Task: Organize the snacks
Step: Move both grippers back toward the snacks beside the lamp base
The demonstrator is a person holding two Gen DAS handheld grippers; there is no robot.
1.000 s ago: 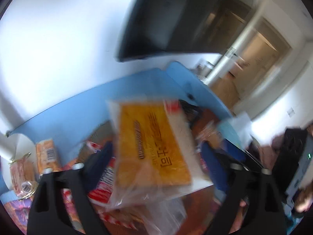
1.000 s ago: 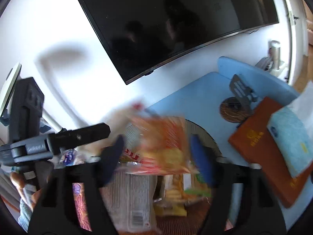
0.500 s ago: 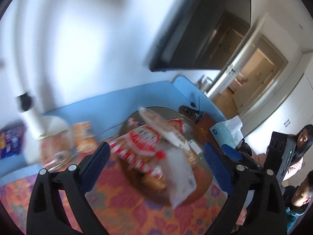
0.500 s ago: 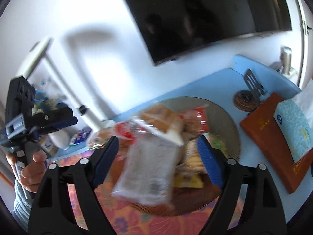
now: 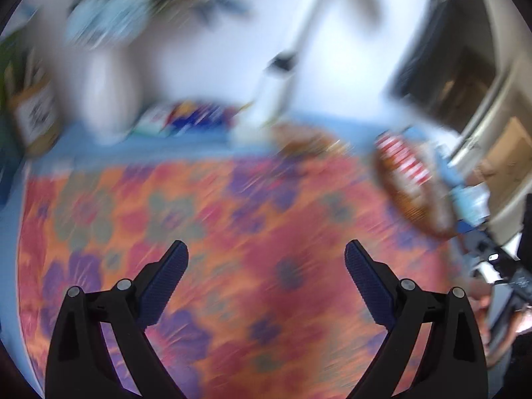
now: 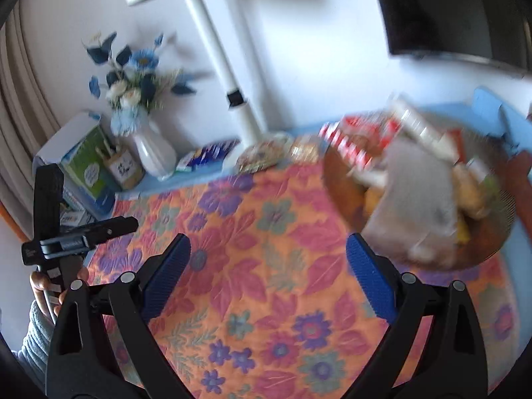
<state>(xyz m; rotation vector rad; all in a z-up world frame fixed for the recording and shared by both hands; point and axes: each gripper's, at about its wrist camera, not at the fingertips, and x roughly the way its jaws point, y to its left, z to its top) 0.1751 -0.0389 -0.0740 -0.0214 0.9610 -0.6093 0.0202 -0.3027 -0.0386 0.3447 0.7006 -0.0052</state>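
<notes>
A round brown basket point(image 6: 342, 193) heaped with snack packs sits at the right of the table, with a red-and-white pack point(image 6: 349, 143) and a grey-white bag point(image 6: 415, 206) on top. In the blurred left wrist view the same basket point(image 5: 415, 212) lies at the right. My right gripper point(image 6: 267, 246) hangs over the floral cloth left of the basket, its jaws opening with nothing between them. My left gripper point(image 5: 266, 249) stands open and empty over the same cloth. Loose packs point(image 6: 262, 154) lie by the lamp base.
An orange floral cloth point(image 6: 266, 266) covers the blue table. Along the back wall stand a white lamp post point(image 6: 232, 93), a vase of blue flowers point(image 6: 153, 153), a green-and-white box point(image 6: 86, 163) and a blue pack point(image 6: 212, 153). A person's hand point(image 6: 43, 282) grips the left tool.
Both grippers let go of the packs they held over the basket and swung left, away from it, out over the floral cloth. The right jaws spread wider.
</notes>
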